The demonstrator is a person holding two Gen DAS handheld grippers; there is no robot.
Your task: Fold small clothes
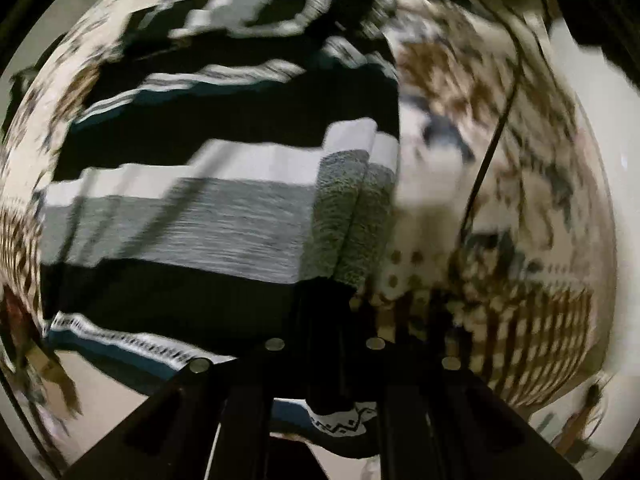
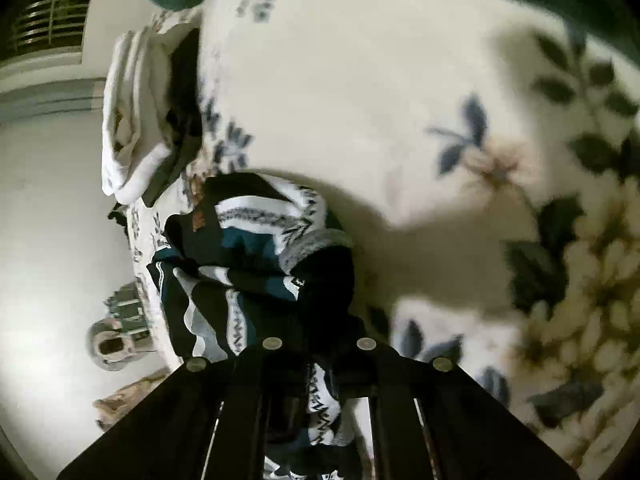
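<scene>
Nearest the left camera, the left gripper (image 1: pixel 326 344) was clamped on a dark corner of the sweater (image 1: pixel 224 216), a black knit with white, grey and teal bands. The garment spread away from those fingers across the floral bedspread (image 1: pixel 500 168), reaching toward its far edge; the view was blurred, so finer detail was lost. A thin dark cord (image 1: pixel 496 128) hung over the bedspread beside the sweater's right edge.

In the right view, the right gripper (image 2: pixel 320 364) pinched another part of the sweater (image 2: pixel 240 256), which bunched in folds just past the fingers. Farther off, at the bedspread's (image 2: pixel 360 80) left edge, lay a white cloth (image 2: pixel 128 128).

The step looked like a fold in progress, with both corners held. Next would call for carrying them over together and laying the edges even. No containers showed.
</scene>
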